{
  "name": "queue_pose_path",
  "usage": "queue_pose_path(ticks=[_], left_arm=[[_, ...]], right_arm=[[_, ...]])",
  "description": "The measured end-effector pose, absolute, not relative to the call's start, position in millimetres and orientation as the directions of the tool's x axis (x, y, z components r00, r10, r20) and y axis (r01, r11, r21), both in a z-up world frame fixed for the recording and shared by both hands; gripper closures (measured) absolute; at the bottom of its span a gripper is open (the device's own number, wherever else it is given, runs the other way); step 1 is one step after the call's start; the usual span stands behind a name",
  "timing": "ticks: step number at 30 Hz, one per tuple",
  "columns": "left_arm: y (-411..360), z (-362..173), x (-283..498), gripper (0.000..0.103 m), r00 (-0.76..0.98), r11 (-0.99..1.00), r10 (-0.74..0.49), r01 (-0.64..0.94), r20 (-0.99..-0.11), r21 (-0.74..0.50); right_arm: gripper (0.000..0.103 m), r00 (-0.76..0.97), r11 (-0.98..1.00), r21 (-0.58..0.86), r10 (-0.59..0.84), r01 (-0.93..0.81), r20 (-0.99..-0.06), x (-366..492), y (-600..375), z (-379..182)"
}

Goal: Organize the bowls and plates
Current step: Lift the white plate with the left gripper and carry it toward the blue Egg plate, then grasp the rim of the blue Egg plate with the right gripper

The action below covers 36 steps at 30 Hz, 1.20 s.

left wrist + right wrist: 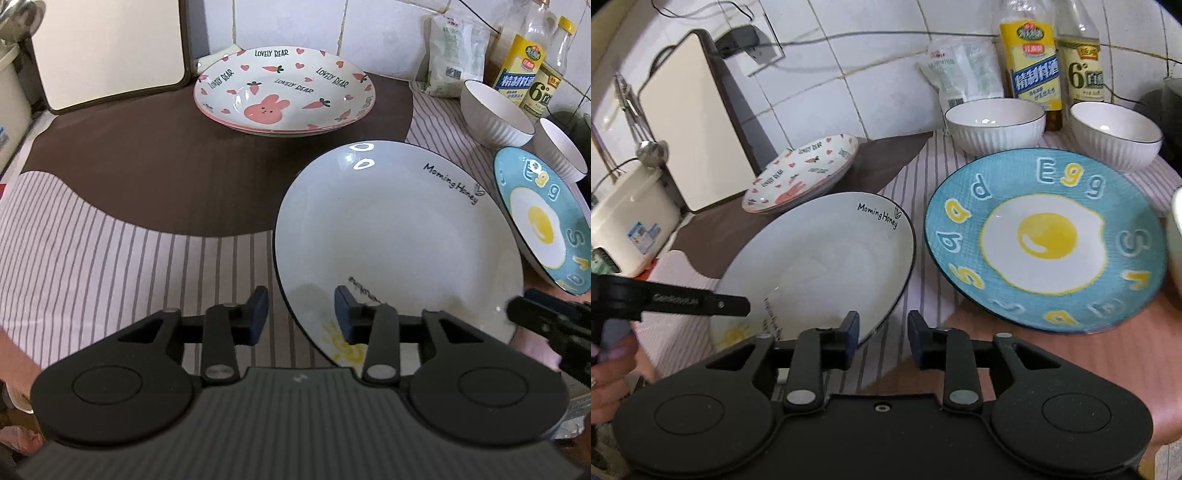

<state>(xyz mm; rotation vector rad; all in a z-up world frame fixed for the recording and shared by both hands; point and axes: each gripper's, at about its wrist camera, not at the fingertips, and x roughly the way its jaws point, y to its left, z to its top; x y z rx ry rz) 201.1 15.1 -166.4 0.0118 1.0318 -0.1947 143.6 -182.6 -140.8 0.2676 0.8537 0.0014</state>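
now the left gripper (301, 314) is standing partly open, and its blue pads are straddling the near rim of the white plate (399, 236) without pressing on it; one pad is hanging over the striped cloth (110, 266), the other over the plate's inside. the right gripper (882, 332) is also partly open and is holding nothing; its left pad is sitting over the plate's edge at about 5 o'clock of that plate, its right pad over the cloth. in the right wrist view the left gripper is coming in from 9 o'clock, with a hand (609, 369) under it. the white plate is lying flat on the cloth. just beside it, at 3 o'clock, the blue egg plate (1045, 240) is lying, close but whether touching i cannot tell. at 11 o'clock the pink rabbit plate (284, 96) is resting on the brown mat (147, 166). two white bowls (995, 123) are standing at 1 o'clock behind the egg plate, before the bottles (1034, 55) and the tiled wall (886, 74).
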Motion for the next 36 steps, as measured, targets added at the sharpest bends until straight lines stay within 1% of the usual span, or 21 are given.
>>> queue_pose_path(ticks=[1, 3, 4, 7, 13, 18, 22, 28, 34, 36], left_arm=[[15.3, -163.6, 198.0, 0.061, 0.499, 0.982, -0.155, 0.171, -0.852, -0.078], [14.5, -155.2, 190.6, 0.059, 0.509, 0.983, -0.143, 0.175, -0.848, -0.061], [13.3, -149.7, 186.5, 0.057, 0.519, 0.982, -0.141, 0.182, -0.843, -0.053], [5.8, -131.6, 176.2, 0.056, 0.551, 0.977, -0.149, 0.211, -0.821, -0.037], [-32.4, -94.7, 165.9, 0.053, 0.6, 0.942, -0.252, 0.332, -0.759, -0.05], [-80.0, -82.2, 166.4, 0.049, 0.584, 0.886, -0.355, 0.46, -0.73, -0.062], [-117.1, -83.3, 164.3, 0.04, 0.561, 0.826, -0.436, 0.56, -0.704, -0.066], [-156.9, -102.6, 189.7, 0.038, 0.522, 0.785, -0.45, 0.618, -0.725, -0.042], [-181.5, -133.6, 239.6, 0.037, 0.461, 0.755, -0.423, 0.655, -0.78, -0.022], [-185.1, -142.9, 255.1, 0.037, 0.452, 0.763, -0.404, 0.646, -0.795, -0.021]], right_arm=[[0.06, 0.668, 0.966, 0.237, 0.11, 0.101, -0.736, 134.9, -185.5, -135.5], [0.058, 0.681, 0.968, 0.229, 0.1, 0.102, -0.726, 118.5, -192.7, -125.7], [0.055, 0.688, 0.968, 0.228, 0.094, 0.106, -0.72, 111.3, -197.7, -121.4], [0.049, 0.709, 0.963, 0.233, 0.07, 0.135, -0.702, 90.2, -214.2, -111.6], [0.048, 0.742, 0.939, 0.235, -0.033, 0.253, -0.67, 56.1, -247.4, -107.0], [0.048, 0.769, 0.908, 0.249, -0.113, 0.337, -0.629, 47.6, -262.7, -108.9], [0.048, 0.781, 0.87, 0.298, -0.144, 0.392, -0.607, 51.8, -273.9, -119.7], [0.048, 0.778, 0.808, 0.361, -0.18, 0.465, -0.602, 65.9, -280.2, -144.5], [0.048, 0.773, 0.777, 0.372, -0.221, 0.508, -0.594, 77.9, -284.5, -155.7], [0.048, 0.771, 0.764, 0.382, -0.228, 0.521, -0.595, 82.2, -286.3, -158.9]])
